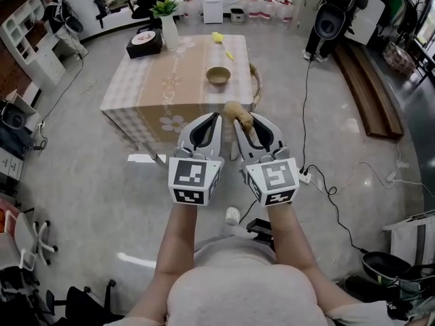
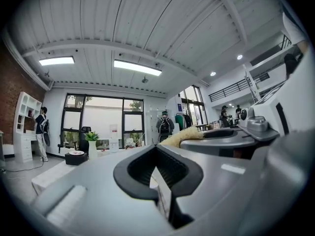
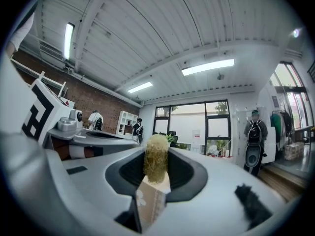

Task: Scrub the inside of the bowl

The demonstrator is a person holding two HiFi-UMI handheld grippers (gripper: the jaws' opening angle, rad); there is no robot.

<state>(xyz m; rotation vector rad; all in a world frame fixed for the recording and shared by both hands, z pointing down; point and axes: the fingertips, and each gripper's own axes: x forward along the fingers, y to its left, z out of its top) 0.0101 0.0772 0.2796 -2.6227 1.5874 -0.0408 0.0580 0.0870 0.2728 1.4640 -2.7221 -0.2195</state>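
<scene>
A small tan bowl point(image 1: 218, 76) stands on the cloth-covered table point(image 1: 156, 90), well ahead of both grippers. My right gripper point(image 1: 240, 122) is shut on a yellowish fibrous scrubber point(image 1: 238, 113), which sticks out past its tips; in the right gripper view the scrubber point(image 3: 156, 159) fills the gap between the jaws point(image 3: 153, 183). My left gripper point(image 1: 215, 117) is held beside it, shut with nothing in it; in the left gripper view its jaws point(image 2: 157, 154) meet, and the scrubber point(image 2: 184, 135) shows to the right. Both grippers hang over the floor, short of the table's near edge.
On the table's far side are a black tray with a plate point(image 1: 144, 43), a white vase with a plant point(image 1: 168, 26) and a yellow item point(image 1: 220, 39). A wicker piece point(image 1: 257, 83) stands at the table's right. A white cup point(image 1: 232, 215), a power strip point(image 1: 304, 176) and cables lie on the floor.
</scene>
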